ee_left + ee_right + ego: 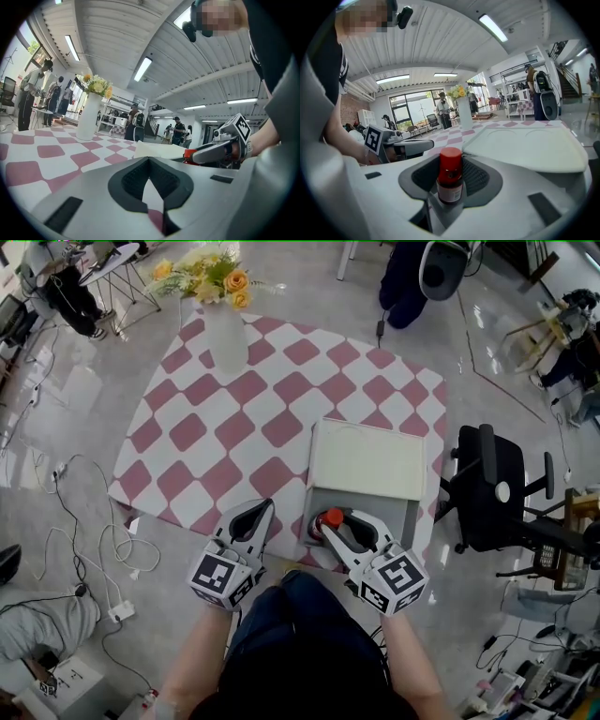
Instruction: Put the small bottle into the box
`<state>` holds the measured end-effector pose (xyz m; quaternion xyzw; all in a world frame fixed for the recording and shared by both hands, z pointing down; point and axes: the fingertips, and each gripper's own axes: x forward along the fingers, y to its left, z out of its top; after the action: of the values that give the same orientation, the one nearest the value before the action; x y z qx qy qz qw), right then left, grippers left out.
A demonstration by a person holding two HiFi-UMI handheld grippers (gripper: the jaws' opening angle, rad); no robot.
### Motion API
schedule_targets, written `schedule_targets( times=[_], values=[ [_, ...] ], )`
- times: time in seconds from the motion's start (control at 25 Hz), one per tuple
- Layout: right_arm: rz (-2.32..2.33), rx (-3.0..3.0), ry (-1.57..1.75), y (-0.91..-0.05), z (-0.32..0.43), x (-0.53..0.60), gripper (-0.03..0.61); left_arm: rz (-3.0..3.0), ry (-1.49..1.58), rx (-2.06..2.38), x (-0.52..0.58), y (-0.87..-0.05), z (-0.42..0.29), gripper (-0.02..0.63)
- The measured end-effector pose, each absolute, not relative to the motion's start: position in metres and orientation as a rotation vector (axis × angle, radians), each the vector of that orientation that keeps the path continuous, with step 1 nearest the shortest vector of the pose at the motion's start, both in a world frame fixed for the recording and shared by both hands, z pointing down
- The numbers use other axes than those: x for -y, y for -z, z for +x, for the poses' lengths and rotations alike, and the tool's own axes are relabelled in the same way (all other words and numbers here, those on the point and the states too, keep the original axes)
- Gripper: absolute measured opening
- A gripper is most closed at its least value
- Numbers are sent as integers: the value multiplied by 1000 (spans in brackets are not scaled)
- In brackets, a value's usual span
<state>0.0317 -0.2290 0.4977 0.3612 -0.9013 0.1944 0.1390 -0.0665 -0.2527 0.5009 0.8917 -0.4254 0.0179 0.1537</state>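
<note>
Gripped upright in right gripper (335,522) jaws: small bottle (450,176), red-capped, at open box (398,512) near-left edge. Left gripper (261,510) closed, empty, just left of box.

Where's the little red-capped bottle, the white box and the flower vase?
small red-capped bottle (450,166): right gripper view, on its red cap.
white rectangular box (367,461): head view, on its flat lid.
tall white vase of yellow flowers (228,338): head view, on its body.

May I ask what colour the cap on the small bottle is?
The small bottle has a red cap, clearest in the right gripper view.
</note>
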Motion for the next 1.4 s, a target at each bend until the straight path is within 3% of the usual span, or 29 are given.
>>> schedule_targets(
  times=[1.4],
  values=[
    [982,2516,-388,-507,22,213,149,2541,-33,1183,245,-506,-57,2]
  ],
)
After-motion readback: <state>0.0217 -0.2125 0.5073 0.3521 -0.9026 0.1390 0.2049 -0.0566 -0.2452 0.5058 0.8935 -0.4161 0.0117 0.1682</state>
